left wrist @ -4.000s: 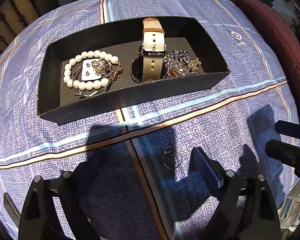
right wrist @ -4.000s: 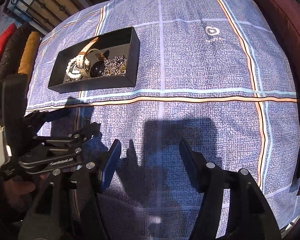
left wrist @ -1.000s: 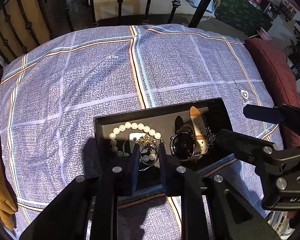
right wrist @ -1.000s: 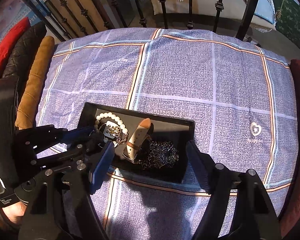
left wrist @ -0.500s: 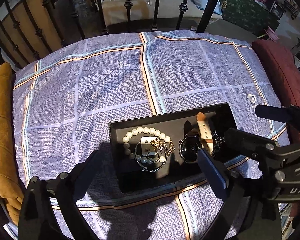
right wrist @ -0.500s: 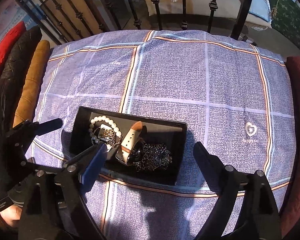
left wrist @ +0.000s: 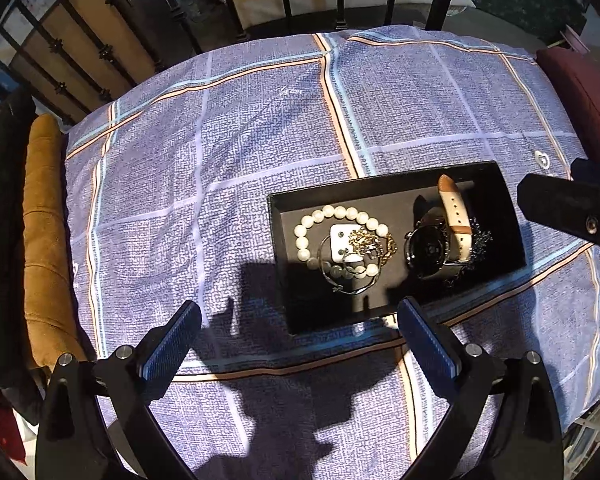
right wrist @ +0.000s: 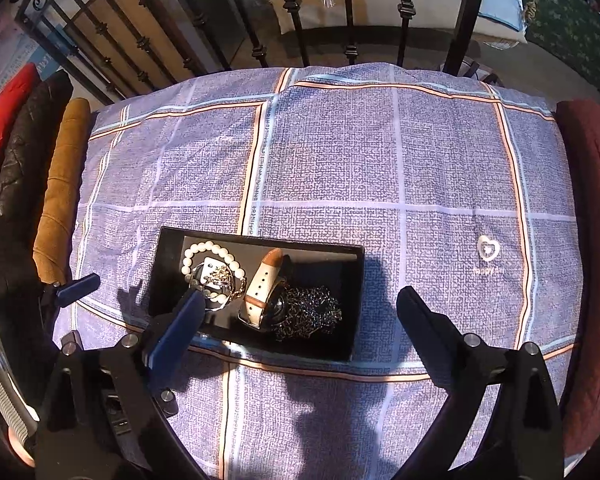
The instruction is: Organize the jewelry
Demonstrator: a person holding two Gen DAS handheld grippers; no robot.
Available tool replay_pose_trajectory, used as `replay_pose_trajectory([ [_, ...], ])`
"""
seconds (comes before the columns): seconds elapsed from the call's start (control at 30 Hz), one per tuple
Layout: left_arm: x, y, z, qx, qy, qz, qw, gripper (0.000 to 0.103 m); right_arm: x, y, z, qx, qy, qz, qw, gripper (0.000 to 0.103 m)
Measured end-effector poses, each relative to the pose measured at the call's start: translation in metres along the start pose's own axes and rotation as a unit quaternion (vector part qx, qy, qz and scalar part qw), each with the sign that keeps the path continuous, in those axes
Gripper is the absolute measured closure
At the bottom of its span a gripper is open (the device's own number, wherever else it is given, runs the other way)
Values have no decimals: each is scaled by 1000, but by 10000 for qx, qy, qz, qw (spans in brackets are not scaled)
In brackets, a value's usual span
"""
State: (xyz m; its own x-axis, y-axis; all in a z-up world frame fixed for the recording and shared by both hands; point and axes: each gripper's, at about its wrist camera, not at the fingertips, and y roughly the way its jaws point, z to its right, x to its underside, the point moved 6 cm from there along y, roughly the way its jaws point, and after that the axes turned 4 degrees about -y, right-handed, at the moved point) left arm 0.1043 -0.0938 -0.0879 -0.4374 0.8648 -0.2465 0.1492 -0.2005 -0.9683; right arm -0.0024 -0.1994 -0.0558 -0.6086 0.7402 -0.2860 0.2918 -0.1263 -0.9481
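A black tray lies on a blue checked cloth. In it are a white pearl bracelet, a gold chain on a white card, a thin ring bangle, a watch with a cream and tan strap and a dark tangled chain. My left gripper is open and empty, above the tray's near edge. My right gripper is open and empty, held above the tray; its finger shows in the left wrist view.
The cloth covers a round table. A black iron railing runs behind it. A tan cushion and dark cushions lie at the left, a dark red one at the right.
Four seconds ago a ring lay on the cloth between my left fingers. A second ago the left gripper was shut over the tray. It has since opened and both grippers have pulled back higher.
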Motion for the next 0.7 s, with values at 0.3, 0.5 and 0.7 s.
replay_pose_trajectory([
  [0.3, -7, -13, 12, 366, -43, 15, 9993, 7, 2, -10, -6, 128, -96, -3, 9999, 8],
  [0.5, -12, -20, 11, 274, -55, 58, 9996, 7, -4, -22, -11, 178, -186, 111, 9996, 8],
  [0.7, -15, -27, 7, 193, -94, 157, 9996, 7, -7, -30, -13, 201, -215, 188, 9994, 8],
])
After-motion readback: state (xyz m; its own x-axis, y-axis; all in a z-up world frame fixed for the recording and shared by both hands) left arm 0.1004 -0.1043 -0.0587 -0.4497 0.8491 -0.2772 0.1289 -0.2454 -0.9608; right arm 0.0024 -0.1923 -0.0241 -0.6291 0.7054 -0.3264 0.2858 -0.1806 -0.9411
